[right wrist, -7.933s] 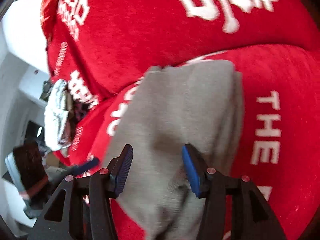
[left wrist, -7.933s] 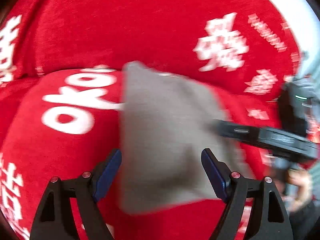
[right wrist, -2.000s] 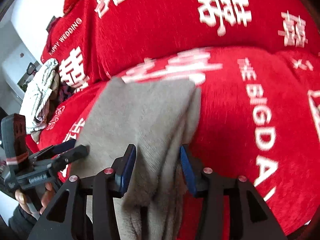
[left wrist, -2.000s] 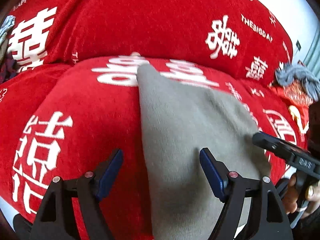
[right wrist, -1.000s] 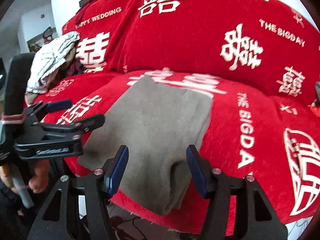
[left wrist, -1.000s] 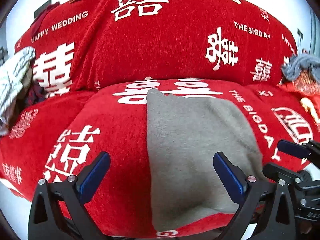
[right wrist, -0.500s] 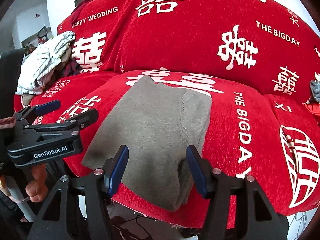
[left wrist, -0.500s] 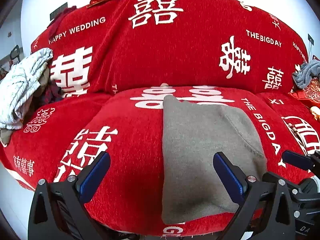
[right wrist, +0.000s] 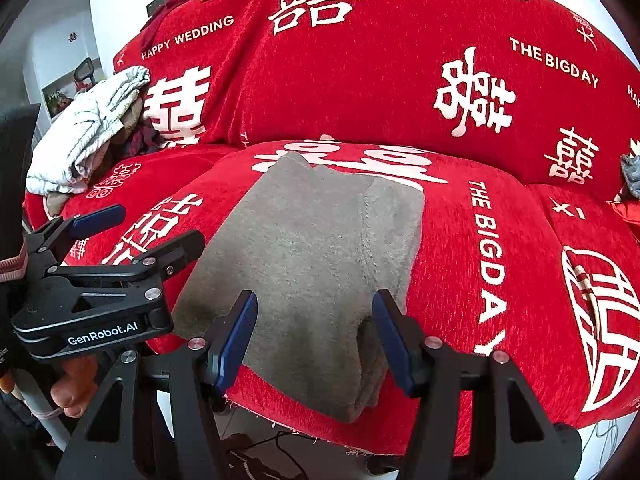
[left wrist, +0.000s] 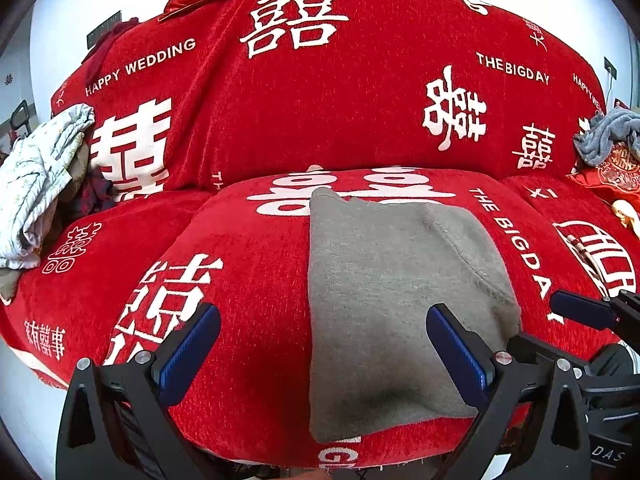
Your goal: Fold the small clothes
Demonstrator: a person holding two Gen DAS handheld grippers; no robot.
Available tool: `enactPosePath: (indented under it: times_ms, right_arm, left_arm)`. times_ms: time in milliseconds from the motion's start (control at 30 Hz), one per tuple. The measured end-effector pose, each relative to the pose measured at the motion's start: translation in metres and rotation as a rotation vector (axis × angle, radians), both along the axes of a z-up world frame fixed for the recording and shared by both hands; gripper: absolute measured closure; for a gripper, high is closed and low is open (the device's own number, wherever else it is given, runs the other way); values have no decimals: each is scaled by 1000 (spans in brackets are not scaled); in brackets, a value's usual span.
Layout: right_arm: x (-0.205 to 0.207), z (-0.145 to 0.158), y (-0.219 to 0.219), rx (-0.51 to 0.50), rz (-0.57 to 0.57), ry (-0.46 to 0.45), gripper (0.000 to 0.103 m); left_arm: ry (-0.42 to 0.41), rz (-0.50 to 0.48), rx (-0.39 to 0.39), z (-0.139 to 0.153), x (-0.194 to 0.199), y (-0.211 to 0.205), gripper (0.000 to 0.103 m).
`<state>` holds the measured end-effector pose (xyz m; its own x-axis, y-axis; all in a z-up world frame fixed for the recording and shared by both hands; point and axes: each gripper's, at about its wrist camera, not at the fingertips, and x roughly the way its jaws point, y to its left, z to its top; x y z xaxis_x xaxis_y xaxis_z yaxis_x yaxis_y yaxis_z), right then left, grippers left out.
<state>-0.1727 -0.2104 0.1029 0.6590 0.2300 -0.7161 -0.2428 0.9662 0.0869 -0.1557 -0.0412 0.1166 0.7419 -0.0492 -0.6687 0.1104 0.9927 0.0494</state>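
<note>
A grey garment (left wrist: 384,304) lies folded into a flat rectangle on the middle seat cushion of a red sofa (left wrist: 240,264); it also shows in the right wrist view (right wrist: 312,256). My left gripper (left wrist: 320,352) is open and empty, held back in front of the cushion's front edge. My right gripper (right wrist: 314,332) is open and empty, also held back in front of the garment's near edge. The left gripper shows at the left of the right wrist view (right wrist: 136,232), and a finger of the right gripper (left wrist: 580,314) shows at the right of the left wrist view.
A pale crumpled garment pile (left wrist: 36,176) lies on the left end of the sofa, also seen in the right wrist view (right wrist: 88,128). A grey-blue cloth (left wrist: 604,132) and a red embroidered cushion (left wrist: 616,172) sit at the right end. The red backrest (left wrist: 320,100) rises behind.
Both grippers have drawn back from the folded grey garment and away from the sofa; the left gripper's jaws have opened wider. The garment lies still.
</note>
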Motion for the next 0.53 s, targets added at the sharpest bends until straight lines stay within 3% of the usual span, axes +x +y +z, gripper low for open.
enactPosePath:
  times_ms: [533]
  right_arm:
    - [-3,0,5,-4,9,2,39]
  left_arm:
    - [4,0,-1,-1,-2,0,0]
